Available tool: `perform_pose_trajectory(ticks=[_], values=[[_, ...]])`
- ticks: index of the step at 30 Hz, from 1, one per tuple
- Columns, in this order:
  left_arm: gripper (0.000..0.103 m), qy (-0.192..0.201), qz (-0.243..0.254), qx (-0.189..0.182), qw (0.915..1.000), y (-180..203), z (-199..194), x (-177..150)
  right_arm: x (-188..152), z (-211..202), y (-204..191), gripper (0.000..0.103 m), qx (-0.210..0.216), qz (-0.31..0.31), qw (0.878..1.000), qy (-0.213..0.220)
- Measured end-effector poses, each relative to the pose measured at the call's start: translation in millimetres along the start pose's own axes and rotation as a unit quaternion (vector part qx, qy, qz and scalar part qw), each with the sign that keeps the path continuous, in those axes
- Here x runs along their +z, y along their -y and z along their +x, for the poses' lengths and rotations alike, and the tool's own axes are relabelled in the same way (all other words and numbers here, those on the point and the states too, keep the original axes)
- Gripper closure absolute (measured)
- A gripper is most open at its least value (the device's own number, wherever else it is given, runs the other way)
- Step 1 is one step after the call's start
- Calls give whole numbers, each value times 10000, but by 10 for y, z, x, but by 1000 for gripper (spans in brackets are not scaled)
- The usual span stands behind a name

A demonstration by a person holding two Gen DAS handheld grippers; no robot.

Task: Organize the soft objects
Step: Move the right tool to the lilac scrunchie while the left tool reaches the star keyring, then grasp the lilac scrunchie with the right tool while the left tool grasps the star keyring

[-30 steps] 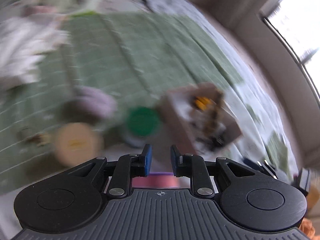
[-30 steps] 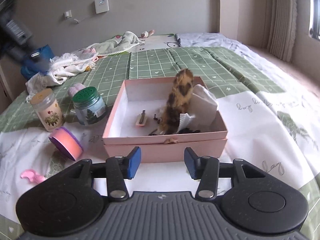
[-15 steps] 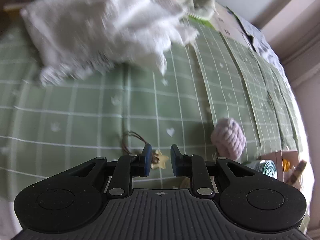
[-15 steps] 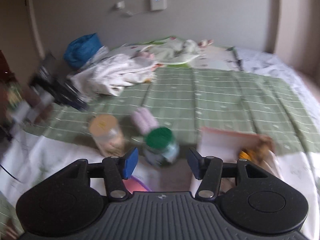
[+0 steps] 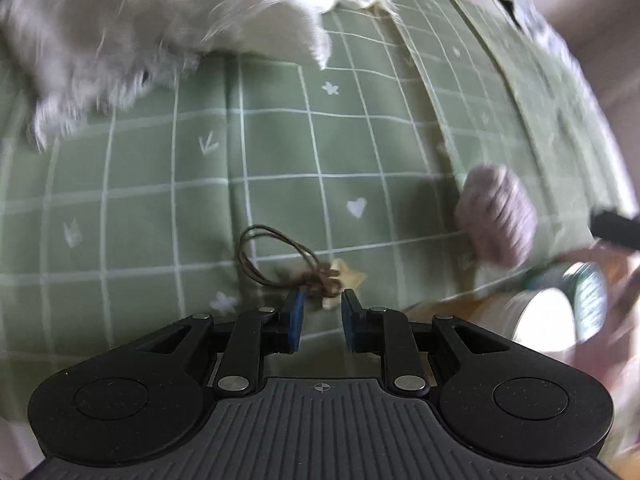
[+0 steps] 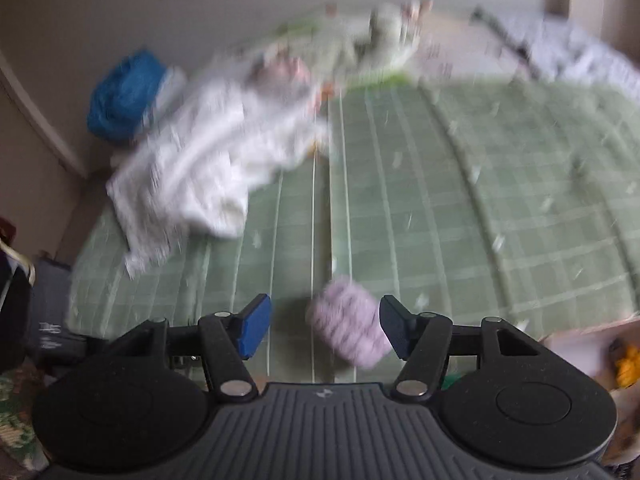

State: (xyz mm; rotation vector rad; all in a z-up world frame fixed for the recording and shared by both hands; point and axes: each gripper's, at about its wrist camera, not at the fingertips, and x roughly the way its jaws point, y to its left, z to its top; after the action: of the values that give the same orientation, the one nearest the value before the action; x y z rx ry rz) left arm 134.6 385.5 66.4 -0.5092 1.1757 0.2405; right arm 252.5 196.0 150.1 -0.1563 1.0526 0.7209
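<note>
A pale purple knitted ball (image 6: 350, 330) lies on the green checked bedspread (image 6: 460, 200), between the wide-open jaws of my right gripper (image 6: 326, 330) and nearer the right finger. It also shows in the left wrist view (image 5: 496, 216) at the right. My left gripper (image 5: 322, 304) is open a little and empty, its tips just short of a brown hair tie with a cream star (image 5: 320, 276) on the bedspread (image 5: 280, 140).
A white fluffy cloth (image 5: 160, 20) lies crumpled at the back, also in the right wrist view (image 6: 208, 160). A blue bag (image 6: 124, 96) sits by the wall. A green-lidded jar (image 5: 576, 304) and the pink box (image 6: 588, 340) are at the right.
Both grippers have swung left, away from the pink box. The left one has closed in on the hair tie. The right one now has the purple ball between its jaws.
</note>
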Motion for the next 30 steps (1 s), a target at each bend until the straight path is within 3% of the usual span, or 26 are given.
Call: perform_pose_trajectory(ticks=[3, 7, 8, 12, 14, 19, 21, 27, 30], values=[[77, 304, 585, 580, 9961, 95, 29, 1, 3, 259, 9, 43, -166, -134, 9993, -304], [77, 627, 992, 901, 9890, 37, 31, 59, 28, 404, -4, 43, -272, -309, 9979, -507], [77, 692, 945, 827, 9897, -17, 24, 63, 39, 446, -1, 43, -302, -345, 9972, -598], [78, 775, -18, -211, 9968, -429, -127, 76, 78, 657, 34, 43, -472, -415, 9942, -875], [78, 744, -550, -600, 9939, -624, -219, 96, 116, 729, 49, 43, -486, -430, 9935, -940], [78, 431, -1747, -1068, 9779, -871, -173, 107, 213, 863, 126, 43, -386, -206, 9929, -1104], [78, 361, -1873, -1083, 9756, -845, -108, 104, 213, 880, 159, 43, -312, -62, 9926, -1169], [78, 529, -1004, -647, 9914, -384, 64, 218, 156, 835, 72, 43, -558, -478, 9916, -1067], [78, 415, -347, -276, 9982, -120, 161, 223, 148, 811, 64, 43, -513, -537, 9916, -1057]])
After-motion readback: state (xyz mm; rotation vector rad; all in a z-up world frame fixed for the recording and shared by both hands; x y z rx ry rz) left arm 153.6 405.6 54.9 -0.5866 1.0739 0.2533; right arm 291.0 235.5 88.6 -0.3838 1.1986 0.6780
